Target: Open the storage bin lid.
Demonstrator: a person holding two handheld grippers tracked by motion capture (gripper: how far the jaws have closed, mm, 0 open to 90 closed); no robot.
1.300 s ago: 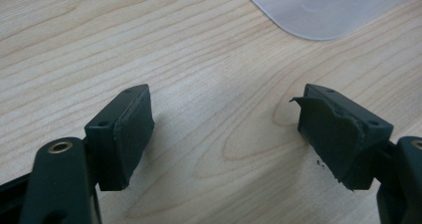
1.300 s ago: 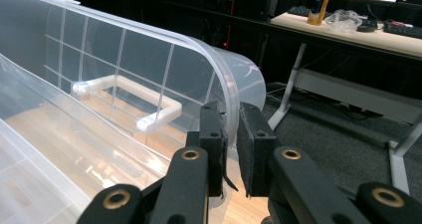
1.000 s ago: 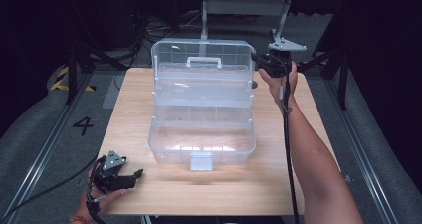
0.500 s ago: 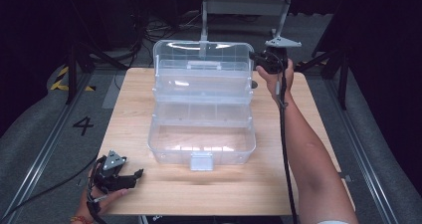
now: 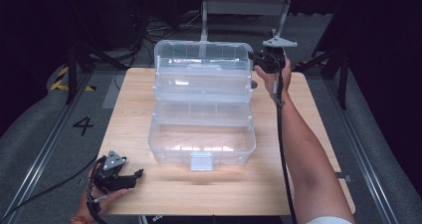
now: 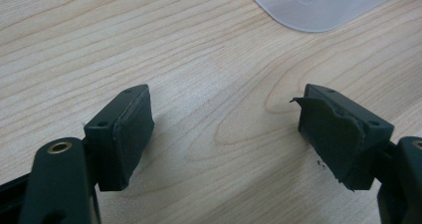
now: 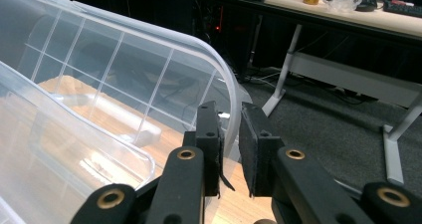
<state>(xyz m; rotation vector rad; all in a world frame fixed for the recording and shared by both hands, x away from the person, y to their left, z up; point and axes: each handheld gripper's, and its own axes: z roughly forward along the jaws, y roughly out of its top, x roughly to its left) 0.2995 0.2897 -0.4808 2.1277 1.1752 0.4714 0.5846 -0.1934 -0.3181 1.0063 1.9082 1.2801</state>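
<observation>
Gripping the rim of the raised lid (image 7: pixel 149 69), the right hand-held gripper (image 7: pixel 230 149) has its jaws drawn narrow on that thin edge, at the far right corner of the clear plastic tiered storage box (image 5: pixel 201 134). In the high view the right hand-held gripper (image 5: pixel 259 59) sits at that same corner, with the person's forearm stretched along the right side of the box.

The box stands in the middle of the light wooden bench (image 5: pixel 308 149), its lid tipped up behind, two shallow trays stepped back above the deep bottom tub, and a small latch hanging at the near front wall. Every compartment looks empty.

The left hand-held gripper (image 5: pixel 130 176) rests on the bench well apart from the box, off its near left corner, jaws spread wide and holding nothing; its own view shows bare wood grain and a rounded corner of the box (image 6: pixel 323 5).

Judging from this, opening appears nearly or fully done: lid up, tiers fanned out. What may remain is letting go of the rim.
</observation>
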